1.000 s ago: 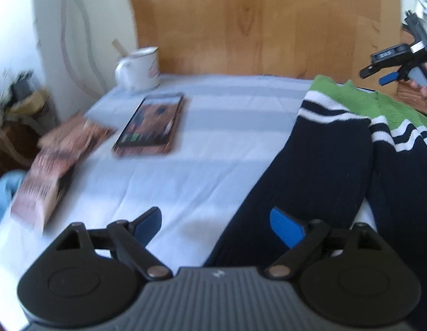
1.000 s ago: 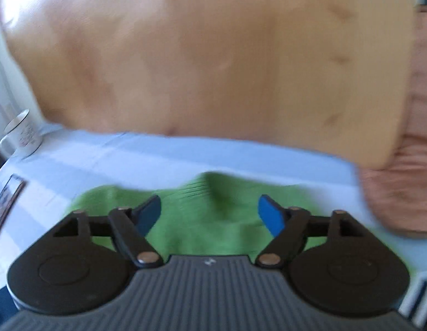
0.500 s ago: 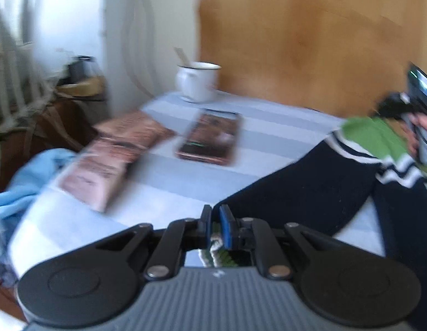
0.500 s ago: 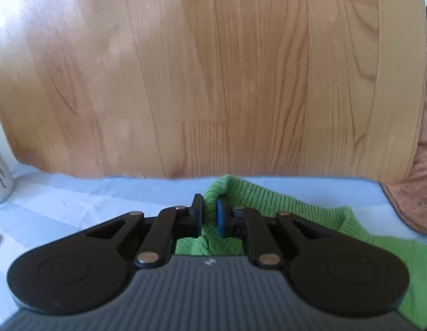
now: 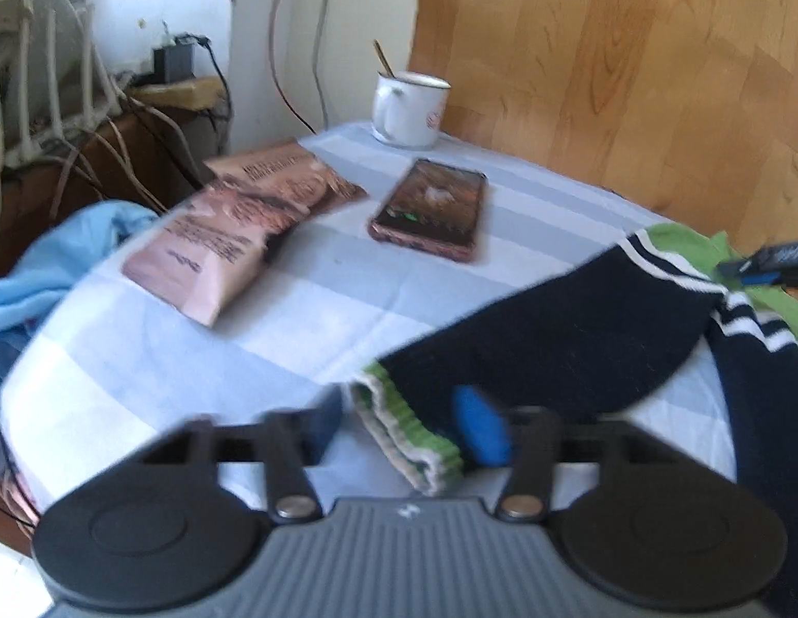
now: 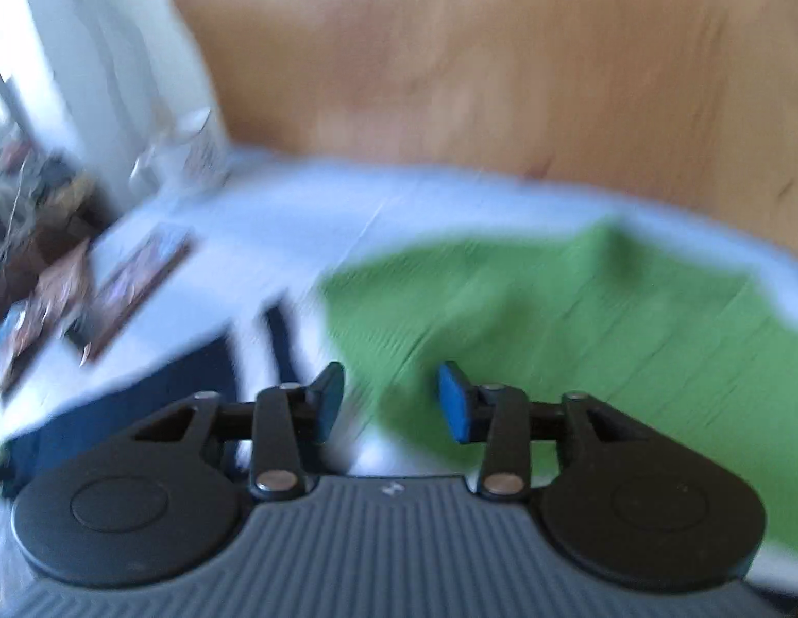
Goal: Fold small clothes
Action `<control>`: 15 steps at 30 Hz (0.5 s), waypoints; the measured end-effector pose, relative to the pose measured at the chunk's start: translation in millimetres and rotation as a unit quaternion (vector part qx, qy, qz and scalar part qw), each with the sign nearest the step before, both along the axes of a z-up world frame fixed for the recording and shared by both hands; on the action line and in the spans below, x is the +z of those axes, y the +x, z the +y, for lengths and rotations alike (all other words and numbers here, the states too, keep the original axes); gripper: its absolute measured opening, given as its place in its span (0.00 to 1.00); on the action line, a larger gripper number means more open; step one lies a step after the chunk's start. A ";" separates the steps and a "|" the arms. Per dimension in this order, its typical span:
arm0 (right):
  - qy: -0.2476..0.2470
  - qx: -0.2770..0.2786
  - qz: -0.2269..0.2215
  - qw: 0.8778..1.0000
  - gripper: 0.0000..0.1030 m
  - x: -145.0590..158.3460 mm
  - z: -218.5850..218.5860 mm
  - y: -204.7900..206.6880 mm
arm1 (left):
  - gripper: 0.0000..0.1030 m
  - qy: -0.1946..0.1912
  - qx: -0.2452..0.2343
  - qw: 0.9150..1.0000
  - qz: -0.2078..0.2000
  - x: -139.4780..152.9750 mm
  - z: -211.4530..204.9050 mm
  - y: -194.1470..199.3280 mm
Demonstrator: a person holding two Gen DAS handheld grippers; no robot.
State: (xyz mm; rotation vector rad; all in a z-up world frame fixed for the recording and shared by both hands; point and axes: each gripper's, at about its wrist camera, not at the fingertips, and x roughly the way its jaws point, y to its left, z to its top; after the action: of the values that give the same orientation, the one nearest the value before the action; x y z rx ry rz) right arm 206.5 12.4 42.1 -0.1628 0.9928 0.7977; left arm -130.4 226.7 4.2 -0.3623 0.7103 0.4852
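Navy-and-green striped knit sweater point(image 5: 569, 329) w/ one sleeve laid across, body fold left; L gripper point(image 5: 406, 430) & R gripper point(image 6: 391, 404) both spread wide, holding nothing.

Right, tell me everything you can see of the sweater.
The sweater is knitted: navy blue, with white stripes and a green top part. It lies spread on the striped blue cloth. One sleeve stretches toward the left gripper, its ribbed green and whitish cuff lying between the open fingers, which do not pinch it. The right gripper hovers open over the green part, which looks blurred in that view.
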 end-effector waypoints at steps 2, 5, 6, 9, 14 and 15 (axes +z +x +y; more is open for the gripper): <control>-0.005 -0.013 -0.038 0.999 0.35 -13.2 5.7 -9.6 | 0.11 0.013 0.004 1.000 -0.002 -0.5 -1.6 0.9; -0.016 -0.035 -0.043 0.998 0.37 -10.4 21.8 -8.0 | 0.09 -0.003 0.009 1.000 -0.016 4.5 5.9 -0.2; -0.022 -0.040 -0.039 0.998 0.37 -10.7 26.8 -4.6 | 0.09 -0.006 0.012 1.000 -0.026 8.3 8.4 -2.5; -0.021 -0.009 -0.093 0.995 0.37 -1.9 29.7 -23.4 | 0.09 -0.008 0.014 0.998 -0.063 24.7 11.2 -12.3; 0.052 0.187 -0.185 0.963 0.64 36.7 37.8 -113.6 | 0.09 -0.014 0.000 0.994 -0.105 50.8 11.3 -15.3; 0.066 0.228 -0.191 0.952 0.66 40.2 40.2 -133.1 | 0.09 -0.015 -0.005 0.993 -0.114 56.6 10.9 -14.8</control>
State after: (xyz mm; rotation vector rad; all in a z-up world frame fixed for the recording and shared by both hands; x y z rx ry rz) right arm 73.4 52.6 82.3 -0.4258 0.5342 1.1991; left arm -145.2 237.6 60.8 -0.4352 0.4987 0.4158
